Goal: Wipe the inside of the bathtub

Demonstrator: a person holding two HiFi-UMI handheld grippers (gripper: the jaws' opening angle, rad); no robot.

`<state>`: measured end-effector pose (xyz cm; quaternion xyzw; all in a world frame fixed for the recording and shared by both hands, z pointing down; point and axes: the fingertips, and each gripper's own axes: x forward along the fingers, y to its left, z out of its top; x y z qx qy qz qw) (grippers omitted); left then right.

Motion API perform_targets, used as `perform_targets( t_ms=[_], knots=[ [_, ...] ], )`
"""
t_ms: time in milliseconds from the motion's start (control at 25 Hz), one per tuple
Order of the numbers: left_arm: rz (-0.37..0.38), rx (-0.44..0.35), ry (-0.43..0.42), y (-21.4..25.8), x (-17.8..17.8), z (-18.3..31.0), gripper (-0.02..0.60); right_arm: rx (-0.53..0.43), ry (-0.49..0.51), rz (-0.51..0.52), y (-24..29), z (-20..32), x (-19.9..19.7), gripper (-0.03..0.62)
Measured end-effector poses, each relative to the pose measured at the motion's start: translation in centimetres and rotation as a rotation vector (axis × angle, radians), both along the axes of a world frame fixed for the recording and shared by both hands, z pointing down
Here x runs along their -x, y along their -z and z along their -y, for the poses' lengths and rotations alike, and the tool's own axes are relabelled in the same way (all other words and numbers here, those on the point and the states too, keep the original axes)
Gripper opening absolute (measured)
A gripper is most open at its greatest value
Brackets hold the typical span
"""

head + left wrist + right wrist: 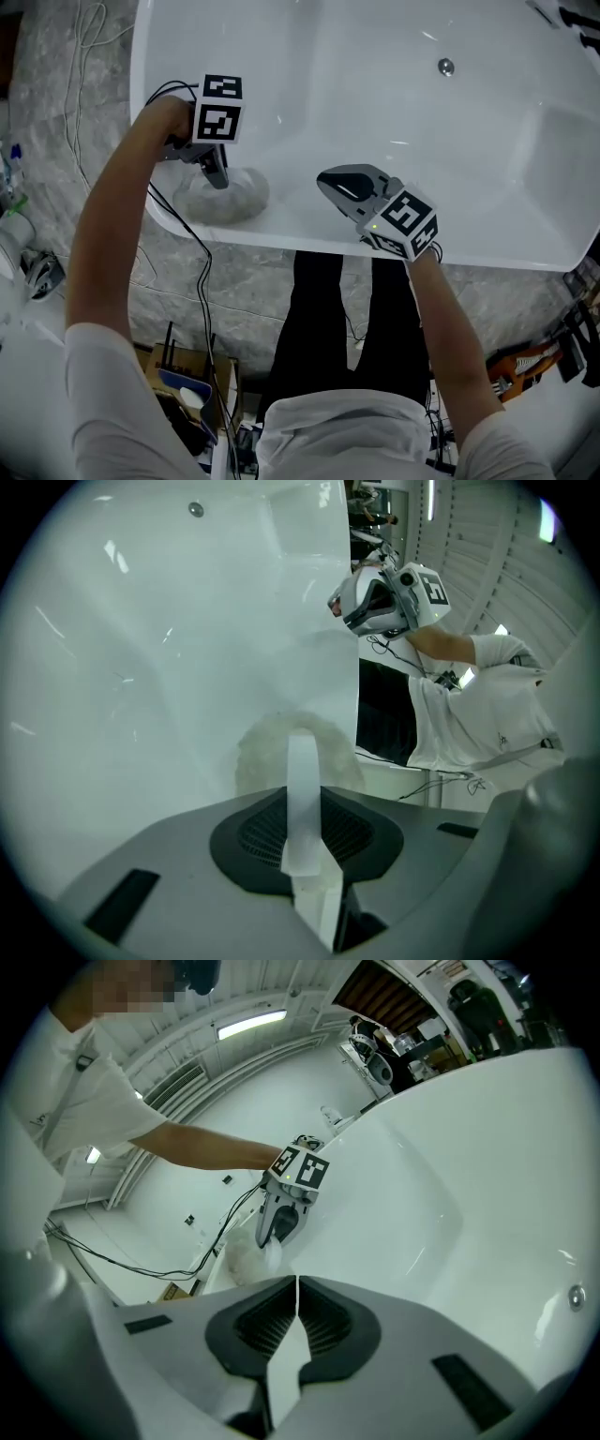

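Left claw (217, 175) clamped on apparent wiping pad (236, 197), right claw (328, 183) closed

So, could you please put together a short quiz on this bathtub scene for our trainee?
1. True or false: the right gripper holds a cloth between its jaws.
2. What is the left gripper shut on? A) a spray bottle B) the strap of the white fluffy pad C) a brush
3. Fill in: in the head view, the pad sits near the ____ end of the bathtub (left or right).

Key
1. False: its jaws are together with nothing between them.
2. B
3. left
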<state>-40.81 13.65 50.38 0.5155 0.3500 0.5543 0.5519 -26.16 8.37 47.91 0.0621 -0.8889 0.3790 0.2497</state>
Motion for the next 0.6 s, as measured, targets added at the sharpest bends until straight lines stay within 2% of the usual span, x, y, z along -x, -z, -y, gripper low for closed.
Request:
perform_targets(
  t_ms=[280, 480, 600],
  knots=[
    [0.249, 0.084, 0.065, -1.2, -1.4, 0.0, 0.084, -0.001, -0.05, -0.004, -0.3, 0.2, -2.7, 0.023],
    [0.388, 0.051, 0.171, -2.1, -1.3, 0.5, 0.084, -0.008, -0.056, 0.002, 0.2, 0.1, -3.3, 0.023],
    [0.417, 0.017, 0.255, -2.5, -1.4, 0.9, 0.084, -0.015, -0.038, 0.006, 0.2, -0.3, -3.1, 0.023]
  ],
)
